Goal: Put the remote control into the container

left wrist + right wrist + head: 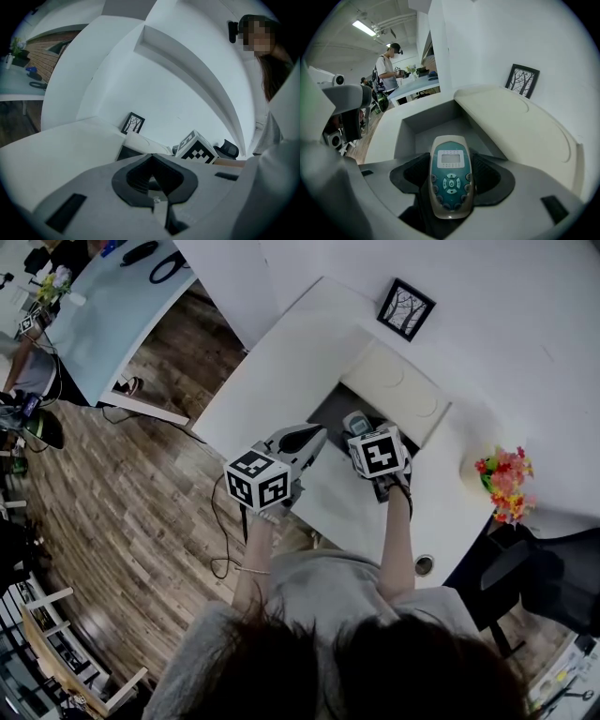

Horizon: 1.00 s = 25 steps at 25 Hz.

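White desk runs along a white wall, with a framed picture at its far edge and flowers toward its right end. A container with grey walls is sunk into the desk's middle, its cream lid lying open beside it. The right tongs are clamped on the remote, held above the container's near rim. It has a cream shell, a teal face, a small grey screen and round buttons ringing a power key. The left tongs are closed with nothing between them, over the desk's near edge.

Grey left claw and right claw bear patterned cubes; shirt seemingly grey.
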Each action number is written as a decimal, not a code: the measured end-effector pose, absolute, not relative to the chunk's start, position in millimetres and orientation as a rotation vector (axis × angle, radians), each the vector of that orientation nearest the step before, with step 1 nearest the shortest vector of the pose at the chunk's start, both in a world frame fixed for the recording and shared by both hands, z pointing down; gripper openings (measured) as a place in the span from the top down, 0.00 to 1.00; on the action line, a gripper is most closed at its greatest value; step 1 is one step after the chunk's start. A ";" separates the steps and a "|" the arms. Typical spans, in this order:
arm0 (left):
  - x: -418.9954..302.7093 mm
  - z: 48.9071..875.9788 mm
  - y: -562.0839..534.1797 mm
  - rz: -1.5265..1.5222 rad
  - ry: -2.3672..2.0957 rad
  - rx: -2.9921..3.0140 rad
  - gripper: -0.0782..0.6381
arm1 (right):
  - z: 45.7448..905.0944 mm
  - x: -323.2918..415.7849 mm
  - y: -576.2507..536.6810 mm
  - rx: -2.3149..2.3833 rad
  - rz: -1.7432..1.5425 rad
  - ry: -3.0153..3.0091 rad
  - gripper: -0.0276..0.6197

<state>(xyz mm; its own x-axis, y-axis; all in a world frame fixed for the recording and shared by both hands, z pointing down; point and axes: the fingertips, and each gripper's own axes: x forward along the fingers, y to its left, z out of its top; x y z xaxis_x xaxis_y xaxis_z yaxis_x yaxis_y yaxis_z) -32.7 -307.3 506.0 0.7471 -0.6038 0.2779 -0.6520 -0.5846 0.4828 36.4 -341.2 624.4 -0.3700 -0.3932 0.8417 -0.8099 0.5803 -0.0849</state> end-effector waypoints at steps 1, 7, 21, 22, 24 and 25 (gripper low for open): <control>-35.2 505.5 -307.8 0.107 -0.950 2.372 0.89 | 625.7 36.1 -340.6 0.955 0.640 -1.977 0.52; -37.1 503.5 -309.3 0.096 -0.943 2.374 0.89 | 627.6 31.9 -337.2 0.929 0.665 -1.972 0.52; -36.4 497.1 -302.7 0.092 -0.901 2.399 0.89 | 618.9 31.0 -337.9 1.010 0.619 -1.992 0.50; -36.4 496.1 -302.5 0.089 -0.896 2.403 0.89 | 615.2 30.2 -340.2 1.029 0.605 -2.015 0.51; -36.0 493.8 -302.2 0.084 -0.888 2.410 0.89 | 608.2 28.9 -341.5 1.056 0.591 -2.054 0.51; -35.1 492.9 -301.8 0.082 -0.883 2.414 0.89 | 604.8 28.6 -340.8 1.064 0.588 -2.069 0.51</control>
<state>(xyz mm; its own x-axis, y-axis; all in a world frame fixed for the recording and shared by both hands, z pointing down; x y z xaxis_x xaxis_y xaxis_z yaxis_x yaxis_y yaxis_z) -35.1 -301.8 492.9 0.7810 -0.5765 0.2403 -0.6109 -0.6248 0.4862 28.6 -340.8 604.8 -0.3960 -0.4984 0.7712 -0.8295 0.5545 -0.0676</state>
